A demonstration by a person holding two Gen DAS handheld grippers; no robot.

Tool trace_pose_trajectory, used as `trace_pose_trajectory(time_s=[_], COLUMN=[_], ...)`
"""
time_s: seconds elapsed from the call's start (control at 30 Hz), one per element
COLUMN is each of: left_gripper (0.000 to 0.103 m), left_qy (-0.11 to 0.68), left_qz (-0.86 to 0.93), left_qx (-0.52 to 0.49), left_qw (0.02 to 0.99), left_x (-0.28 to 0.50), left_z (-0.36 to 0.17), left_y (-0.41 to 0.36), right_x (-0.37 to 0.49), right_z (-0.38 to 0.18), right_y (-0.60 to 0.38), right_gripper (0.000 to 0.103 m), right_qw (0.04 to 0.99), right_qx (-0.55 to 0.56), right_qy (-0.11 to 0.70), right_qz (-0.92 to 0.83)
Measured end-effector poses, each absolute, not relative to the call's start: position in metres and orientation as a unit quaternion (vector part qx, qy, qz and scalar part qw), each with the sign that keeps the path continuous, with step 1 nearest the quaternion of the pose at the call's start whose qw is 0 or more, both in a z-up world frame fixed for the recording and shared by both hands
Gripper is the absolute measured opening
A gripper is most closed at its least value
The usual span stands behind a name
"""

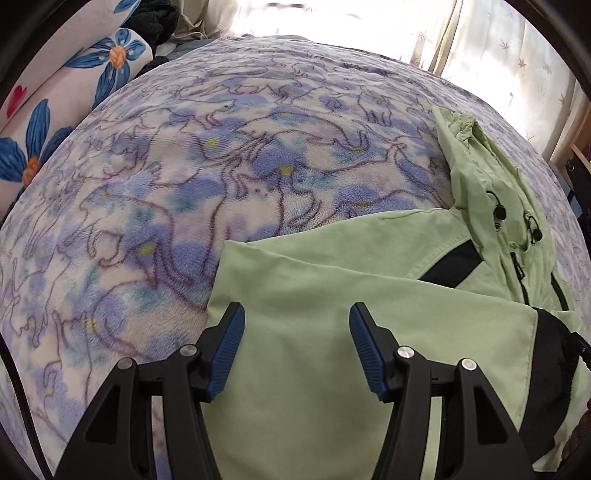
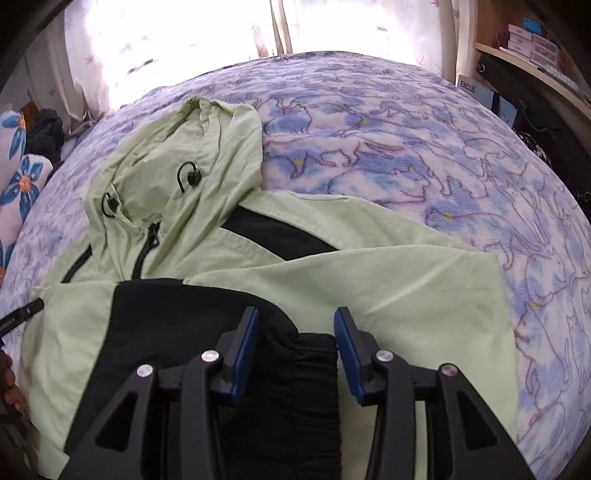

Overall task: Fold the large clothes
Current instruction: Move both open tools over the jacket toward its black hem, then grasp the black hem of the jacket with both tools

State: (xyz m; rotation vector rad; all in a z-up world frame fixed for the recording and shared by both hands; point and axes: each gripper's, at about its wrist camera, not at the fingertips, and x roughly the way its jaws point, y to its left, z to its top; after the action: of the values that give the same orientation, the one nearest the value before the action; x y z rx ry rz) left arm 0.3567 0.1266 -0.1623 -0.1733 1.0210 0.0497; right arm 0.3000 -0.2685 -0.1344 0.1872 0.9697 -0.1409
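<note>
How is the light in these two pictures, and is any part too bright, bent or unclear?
Left wrist view: the curtain behind the bed is burnt out white; the blanket bulges from the fisheye lens, yet its pattern is sharp. Right wrist view: the window is also washed out; the jacket is evenly lit and in focus; corners are dark.

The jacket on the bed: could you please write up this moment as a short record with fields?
garment: light green hooded jacket with black panels, lying on the bed
surface: fleece blanket with a blue cat print
sleeves: both folded in across the front
hood: laid flat at the far end, with black cord toggles
zipper: closed at the collar
left gripper: open, over plain green fabric
right gripper: open, the black cuff between its fingers, not pinched
background: flowered pillow, curtained window
</note>
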Motion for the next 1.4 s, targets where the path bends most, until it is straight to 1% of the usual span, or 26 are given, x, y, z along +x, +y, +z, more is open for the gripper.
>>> trace_pose_trajectory(time_s=[0.17,0.27,0.6,0.63,0.7,0.77,0.87,1.13,1.27,1.4], left_gripper=[0.059,0.067,0.069,0.070,0.080,0.082,0.083,0.087,0.087,0.087], left_qy=[0.481,0.478,0.451,0.448,0.440,0.431,0.427,0.428,0.436,0.438], left_qz=[0.015,0.022,0.006,0.004,0.001,0.004,0.003,-0.013,-0.019,-0.025], left_qx=[-0.086,-0.080,-0.055,-0.052,-0.045,-0.038,-0.035,-0.031,-0.032,-0.048], left_qw=[0.872,0.875,0.891,0.893,0.897,0.902,0.903,0.903,0.899,0.897], left_x=[0.331,0.312,0.233,0.226,0.208,0.191,0.167,0.110,0.085,0.060], left_z=[-0.135,-0.117,-0.053,-0.047,-0.035,-0.024,-0.013,-0.005,-0.009,-0.016], left_y=[0.125,0.124,0.111,0.110,0.107,0.105,0.104,0.106,0.107,0.112], right_x=[0.281,0.263,0.194,0.184,0.168,0.153,0.133,0.081,0.061,0.042], right_z=[-0.111,-0.095,-0.045,-0.038,-0.029,-0.022,-0.014,-0.008,-0.007,-0.006], right_y=[-0.267,-0.261,-0.252,-0.253,-0.254,-0.255,-0.260,-0.273,-0.276,-0.278], right_gripper=[0.042,0.042,0.042,0.042,0.042,0.042,0.042,0.043,0.049,0.052], right_qw=[0.879,0.883,0.897,0.899,0.903,0.905,0.908,0.912,0.915,0.916], right_qx=[0.105,0.096,0.077,0.074,0.070,0.067,0.066,0.068,0.065,0.062], right_qy=[0.461,0.457,0.434,0.430,0.424,0.418,0.413,0.402,0.397,0.394], right_qz=[-0.055,-0.049,-0.033,-0.032,-0.032,-0.034,-0.036,-0.040,-0.040,-0.037])
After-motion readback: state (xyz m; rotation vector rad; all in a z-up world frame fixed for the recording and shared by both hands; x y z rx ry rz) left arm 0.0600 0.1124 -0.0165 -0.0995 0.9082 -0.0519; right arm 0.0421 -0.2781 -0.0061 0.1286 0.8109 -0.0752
